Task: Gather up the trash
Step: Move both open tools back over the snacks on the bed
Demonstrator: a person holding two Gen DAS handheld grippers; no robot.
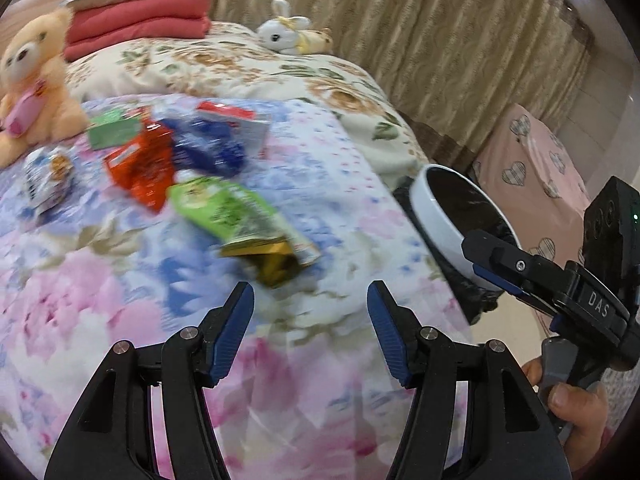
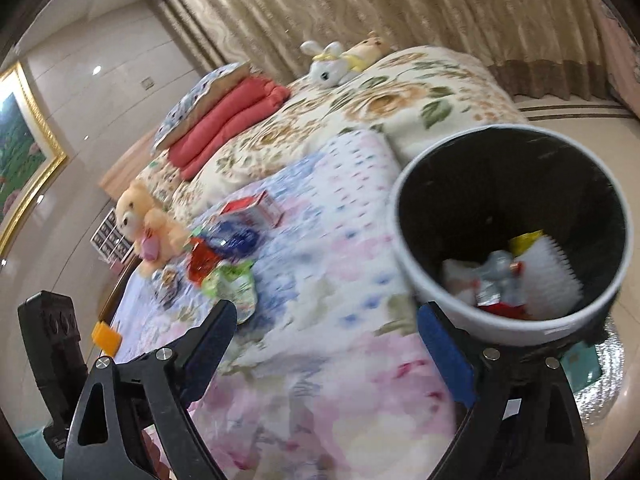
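Several snack wrappers lie in a heap on the flowered bedspread: a green pouch nearest, a red wrapper, a blue one and a red-and-white box. My left gripper hovers just short of the green pouch, open and empty. Beside the bed stands a white bin lined with a black bag. My right gripper is open wide with nothing in it, its right finger close to the bin. Wrappers and a white brush lie inside. The heap sits further up the bed.
A peach teddy bear sits left of the heap. Folded red blankets and a white plush rabbit lie further back. Curtains hang behind the bed. A pink heart-print cover stands right of the bin.
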